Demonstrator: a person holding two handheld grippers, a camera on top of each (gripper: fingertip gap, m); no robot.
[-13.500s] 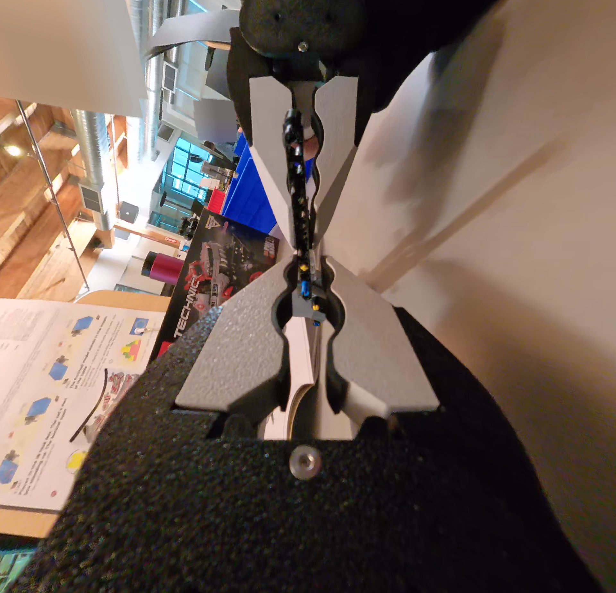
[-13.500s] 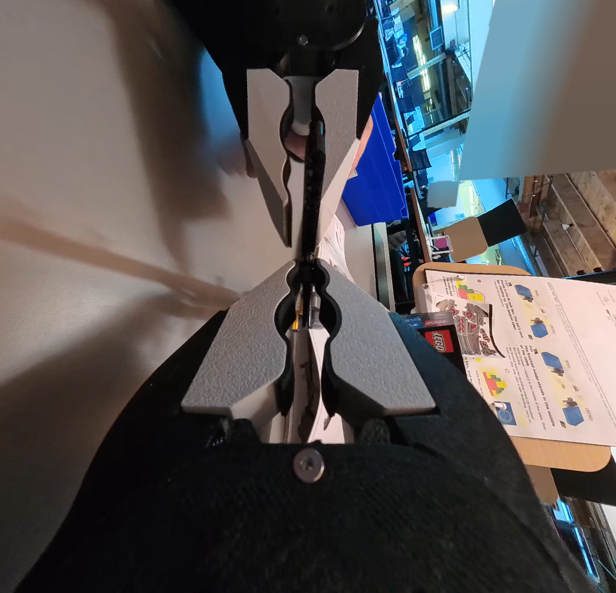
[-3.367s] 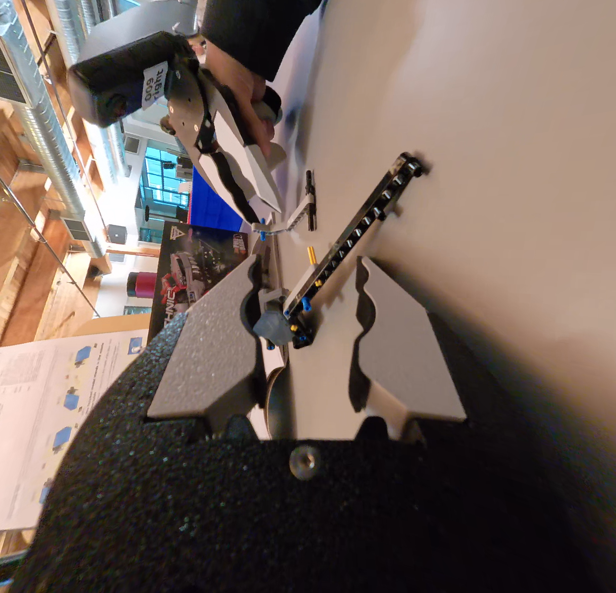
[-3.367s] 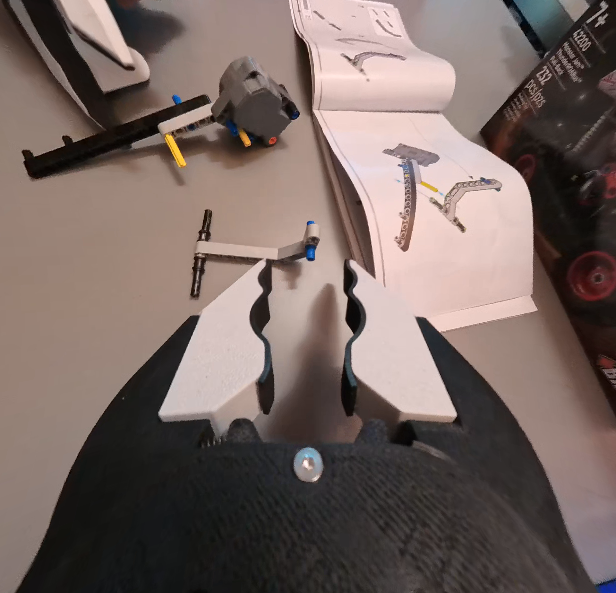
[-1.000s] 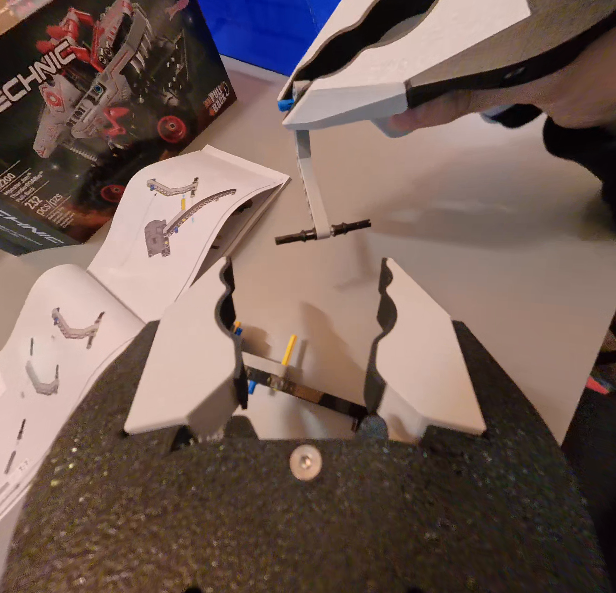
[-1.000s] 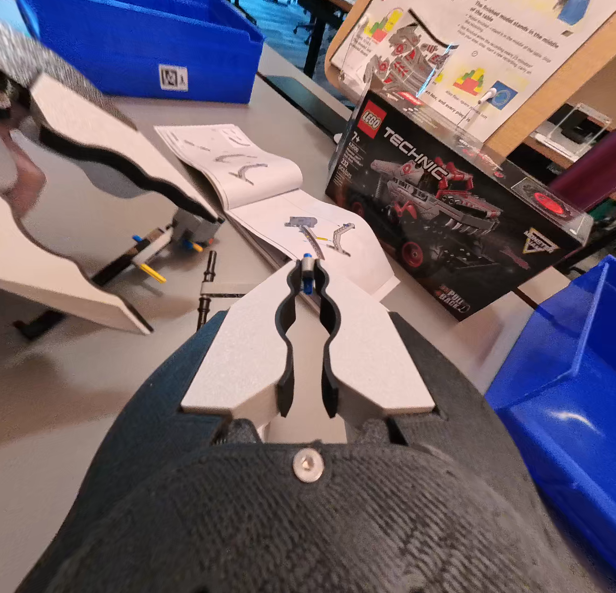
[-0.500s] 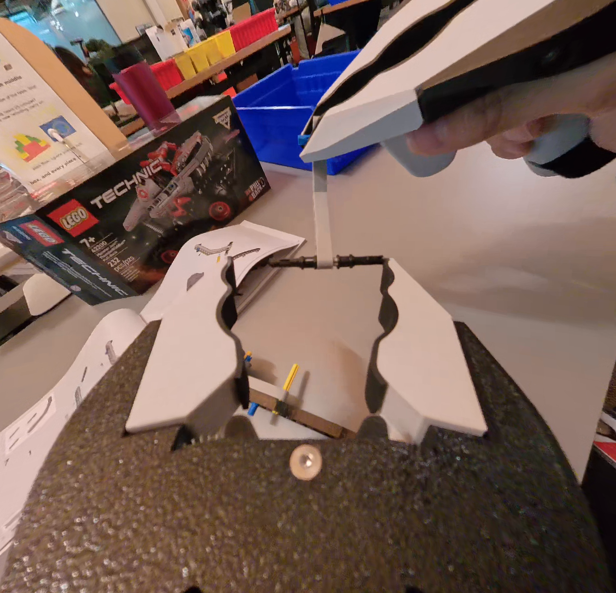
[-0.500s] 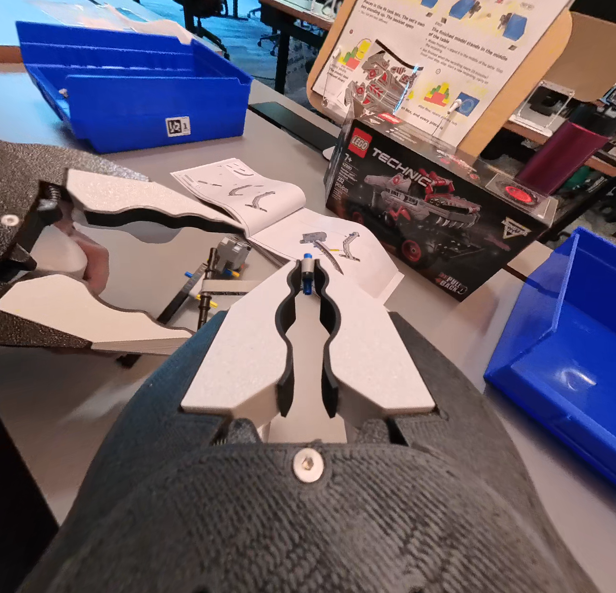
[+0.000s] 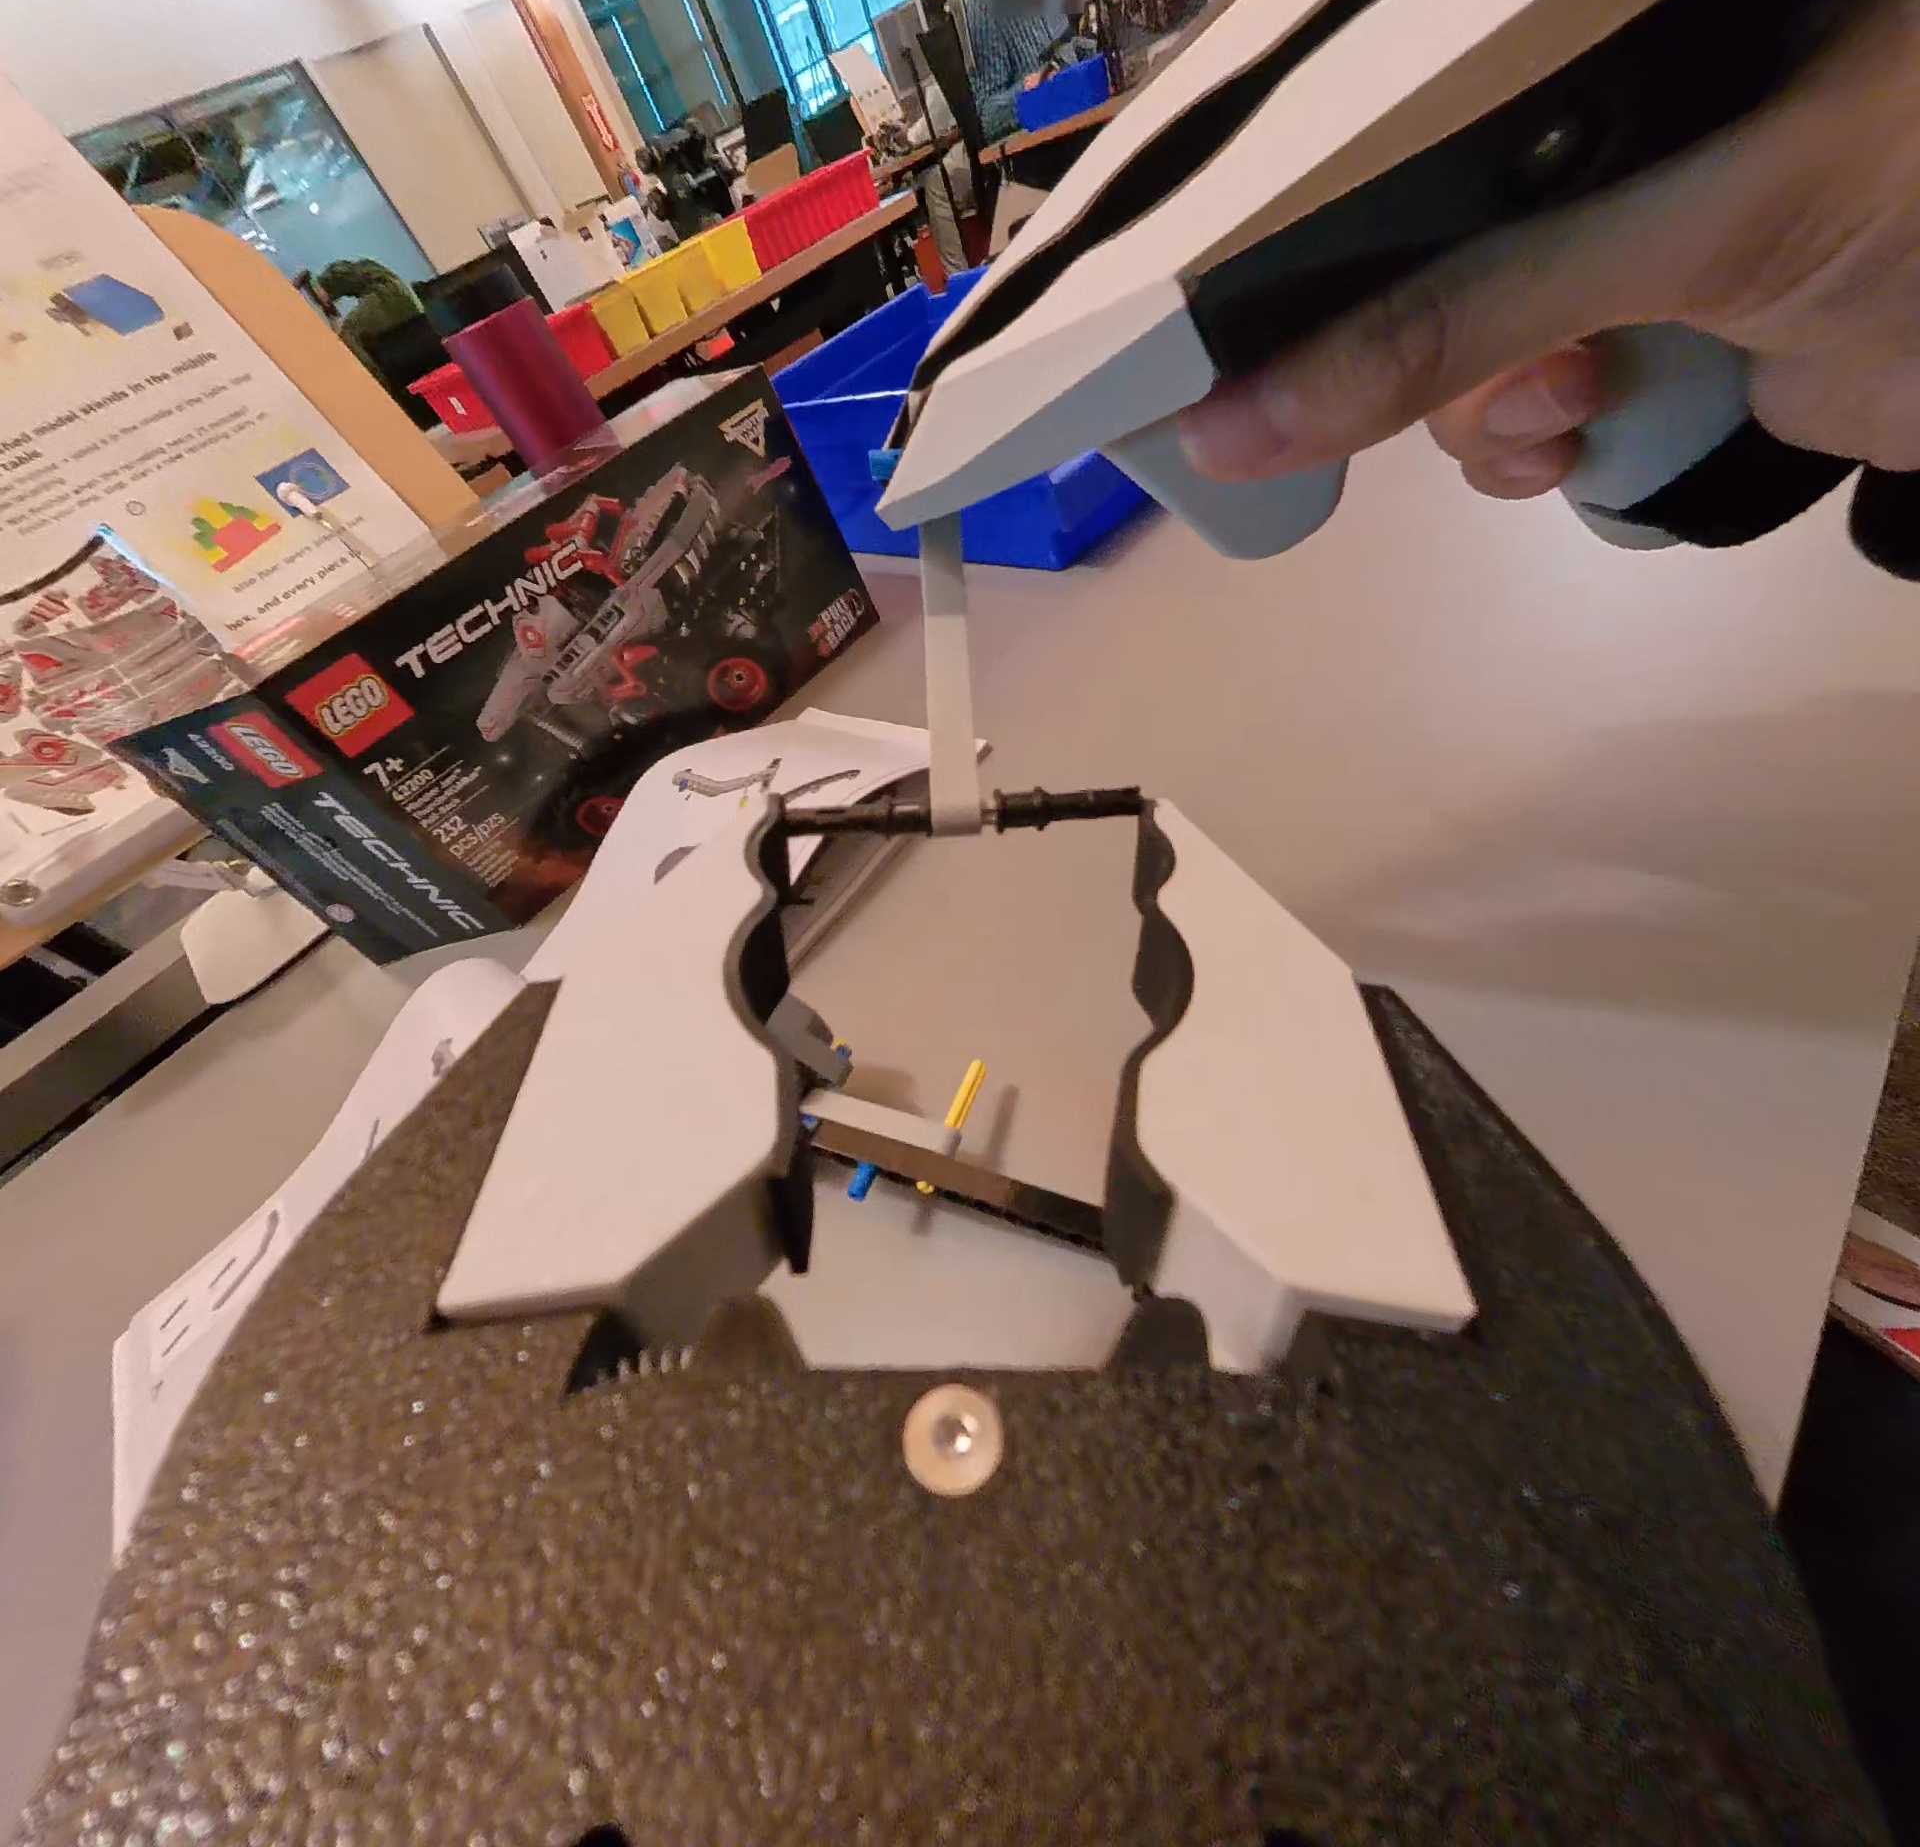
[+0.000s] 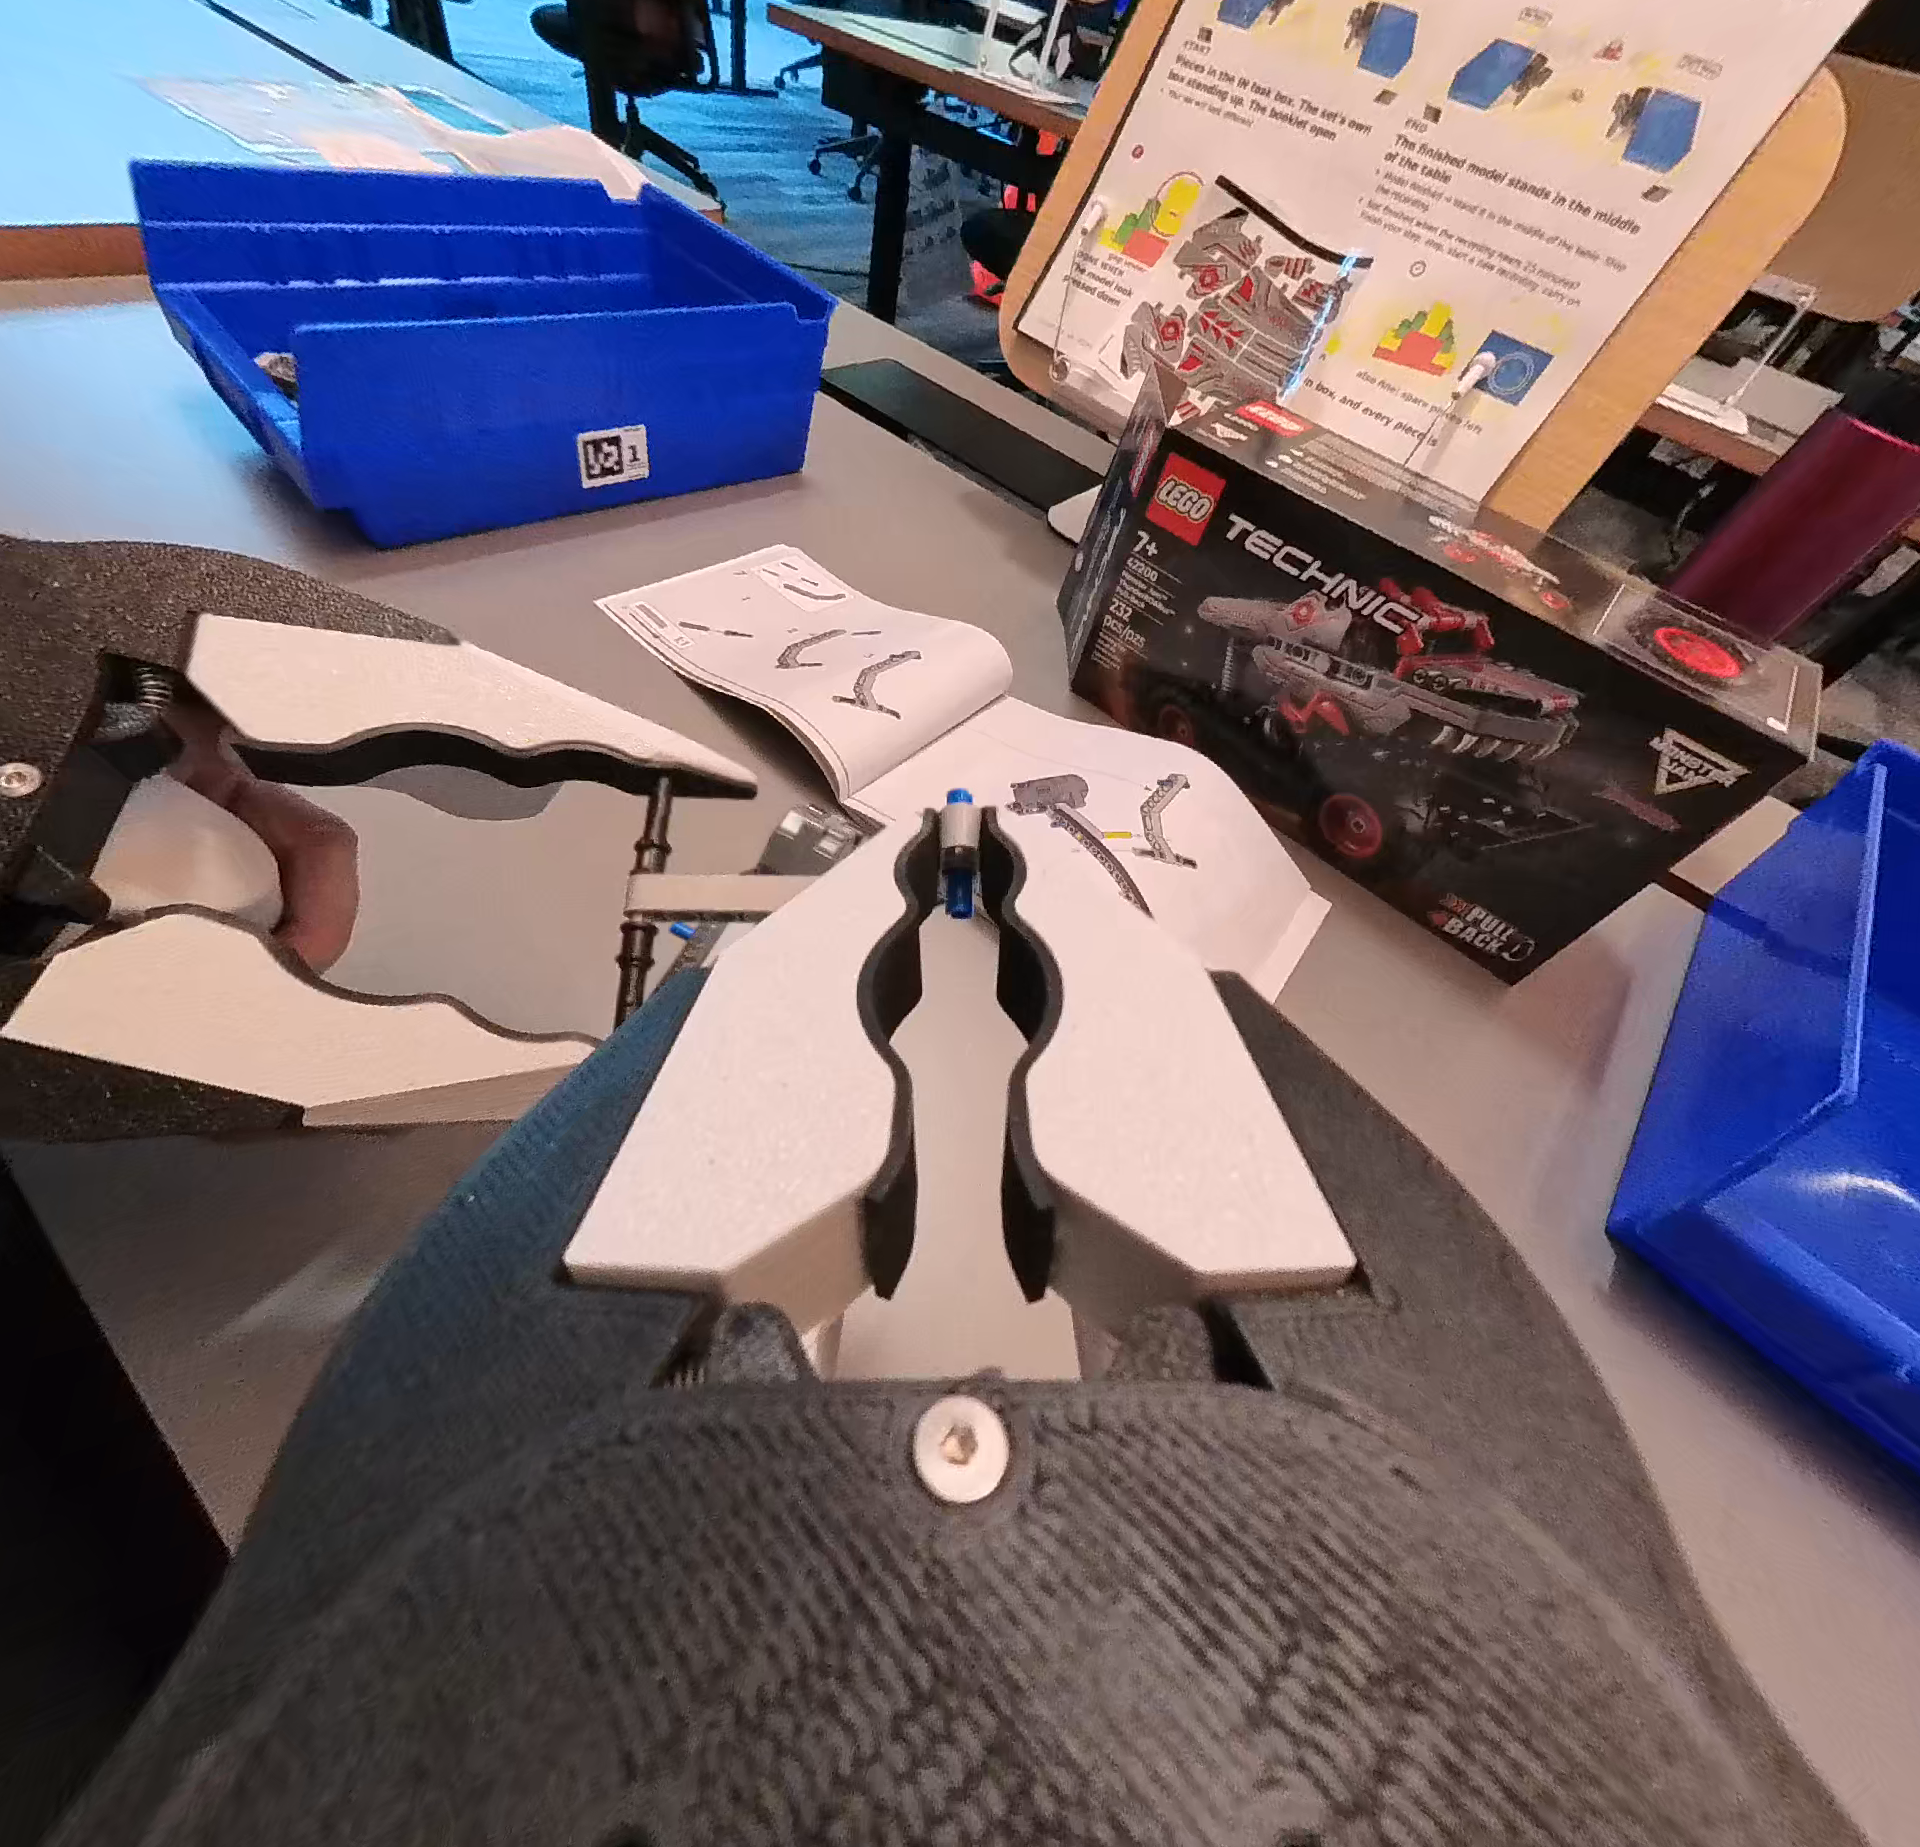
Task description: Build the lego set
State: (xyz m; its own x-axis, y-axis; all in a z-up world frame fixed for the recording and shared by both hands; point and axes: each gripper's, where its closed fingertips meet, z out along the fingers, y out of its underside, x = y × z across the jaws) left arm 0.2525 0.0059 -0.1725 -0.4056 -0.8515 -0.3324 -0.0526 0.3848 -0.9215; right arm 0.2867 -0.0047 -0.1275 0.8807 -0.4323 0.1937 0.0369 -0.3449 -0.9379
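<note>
- Workshop interior with rows of tables and red and yellow bins in the background; grey counter in the foreground.
- Right hand-held gripper: clenched on the upper end of a light grey lego beam, where a blue pin shows between the fingertips. A person's hand holds the tool.
- Beam hangs downward from those fingertips, clear of the counter. A black axle passes crosswise through its lower end.
- Left hand-held gripper: released, jaws set wide. The axle spans the gap between its two fingertips; both axle ends lie at or against the fingertip inner faces. Actual contact cannot be confirmed.
- Partly built assembly lies on the counter below the left hand-held gripper, seen through the jaw gap: a long black beam with a grey block at one end, a yellow pin standing up and blue pins at the side. It is apart from the hanging beam.
- Open instruction booklet lies flat on the counter just beyond the assembly.
- Lego set box stands past the booklet, toward the far edge of the counter.
- Blue bin sits near the far edge, with a second blue bin at the right edge in the right wrist view.
- Printed instruction board stands behind the box; a dark red cylinder stands near it.
</note>
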